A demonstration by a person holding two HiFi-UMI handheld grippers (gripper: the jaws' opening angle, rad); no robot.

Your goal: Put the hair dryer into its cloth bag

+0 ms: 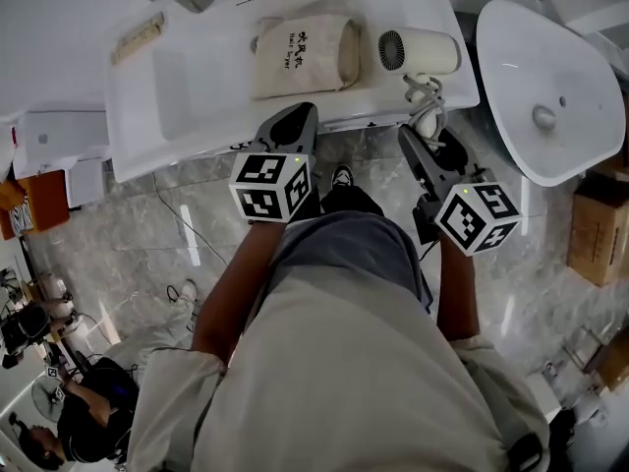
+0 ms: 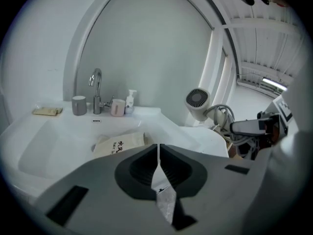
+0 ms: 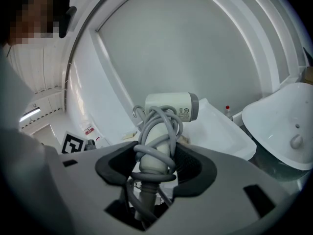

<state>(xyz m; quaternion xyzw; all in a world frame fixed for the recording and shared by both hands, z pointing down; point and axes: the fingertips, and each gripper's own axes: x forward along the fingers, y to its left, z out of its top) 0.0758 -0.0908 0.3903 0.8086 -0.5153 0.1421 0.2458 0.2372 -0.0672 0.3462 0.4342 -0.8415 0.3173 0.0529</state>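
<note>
The beige cloth bag (image 1: 300, 57) lies flat on the white sink counter (image 1: 393, 101), printed side up; it also shows just beyond the left jaws (image 2: 120, 143). My left gripper (image 1: 295, 118) hovers at the counter's front edge just short of the bag, shut (image 2: 158, 153) with nothing between its jaws. The white hair dryer (image 1: 418, 52) is upright to the right of the bag, its grille facing the bag (image 2: 197, 102). My right gripper (image 1: 421, 138) is shut (image 3: 157, 153) on the dryer's handle, which has the grey cord (image 3: 161, 126) wound round it. The dryer's barrel (image 3: 171, 106) stands above the jaws.
A faucet (image 2: 96, 84), two cups (image 2: 79, 105), a small bottle (image 2: 130, 102) and a flat pale item (image 2: 47, 111) line the back of the sink. A large white oval basin (image 1: 550, 87) stands to the right, with a cardboard box (image 1: 600, 224) on the floor.
</note>
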